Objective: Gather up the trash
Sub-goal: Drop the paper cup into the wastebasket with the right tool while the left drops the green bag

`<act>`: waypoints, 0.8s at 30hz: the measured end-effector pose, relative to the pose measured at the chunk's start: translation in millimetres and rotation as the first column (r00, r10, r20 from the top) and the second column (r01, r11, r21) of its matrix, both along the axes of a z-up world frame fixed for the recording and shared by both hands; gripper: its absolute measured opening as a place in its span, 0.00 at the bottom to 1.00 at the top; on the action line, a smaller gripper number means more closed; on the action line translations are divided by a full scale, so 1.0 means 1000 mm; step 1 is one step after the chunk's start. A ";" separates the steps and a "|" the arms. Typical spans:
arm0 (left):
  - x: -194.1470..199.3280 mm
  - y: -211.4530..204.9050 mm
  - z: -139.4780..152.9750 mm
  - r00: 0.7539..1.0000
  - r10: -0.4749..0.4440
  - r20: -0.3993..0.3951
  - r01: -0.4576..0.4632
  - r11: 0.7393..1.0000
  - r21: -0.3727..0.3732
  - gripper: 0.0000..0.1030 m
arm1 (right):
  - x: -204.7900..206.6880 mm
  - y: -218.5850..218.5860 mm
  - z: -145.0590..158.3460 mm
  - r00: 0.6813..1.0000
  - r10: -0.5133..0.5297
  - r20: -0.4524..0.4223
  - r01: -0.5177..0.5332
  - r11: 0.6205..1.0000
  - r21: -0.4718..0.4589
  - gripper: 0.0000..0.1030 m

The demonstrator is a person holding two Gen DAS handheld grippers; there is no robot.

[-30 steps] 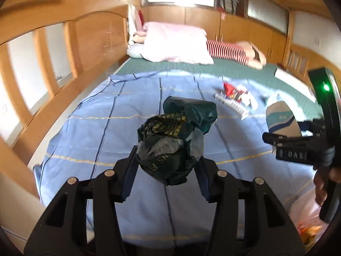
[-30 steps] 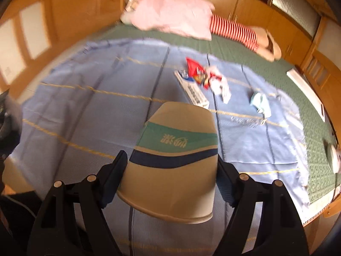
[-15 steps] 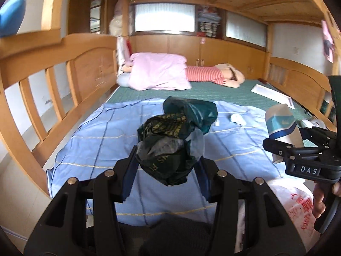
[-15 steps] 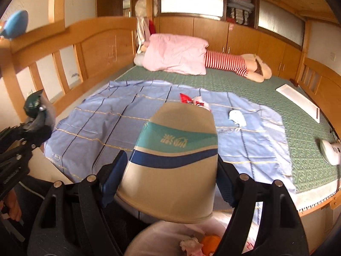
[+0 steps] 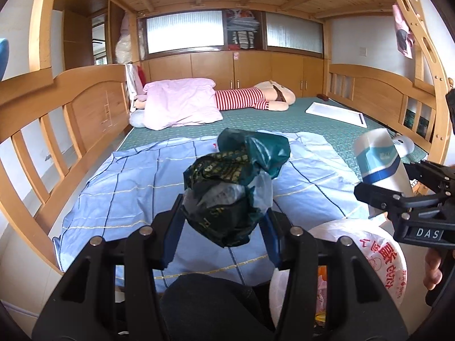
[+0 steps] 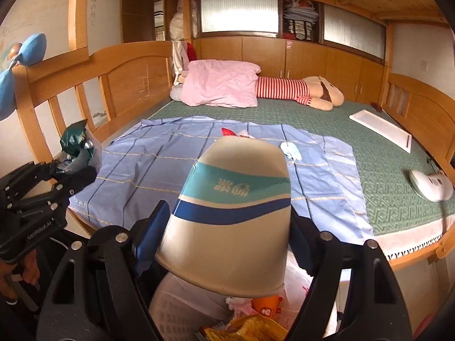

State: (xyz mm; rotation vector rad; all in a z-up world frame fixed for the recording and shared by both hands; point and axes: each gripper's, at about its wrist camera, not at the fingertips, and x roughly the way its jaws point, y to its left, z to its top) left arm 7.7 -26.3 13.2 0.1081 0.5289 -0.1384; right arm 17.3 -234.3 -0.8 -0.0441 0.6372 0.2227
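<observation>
In the left wrist view, the left tool [image 5: 221,227] is clamped on a crumpled dark green bag [image 5: 233,187] above the blue sheet [image 5: 128,187]; a white trash bag [image 5: 369,255] is at lower right. In the right wrist view, the right tool [image 6: 227,238] grips a paper cup [image 6: 230,221] over that bag, with wrappers [image 6: 236,133] lying on the sheet behind.

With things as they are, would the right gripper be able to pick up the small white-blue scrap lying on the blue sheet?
Probably not yet. The right gripper is already closed on the paper cup, so its jaws are occupied. The white-blue scrap lies uncovered on the blue sheet, but farther up the bed.
</observation>
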 end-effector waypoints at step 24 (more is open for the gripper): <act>0.009 -0.027 -0.031 0.984 -0.134 -0.114 0.132 0.991 -0.028 0.49 | -0.001 -0.086 -0.092 0.901 -0.247 -0.358 0.321 0.933 0.164 0.89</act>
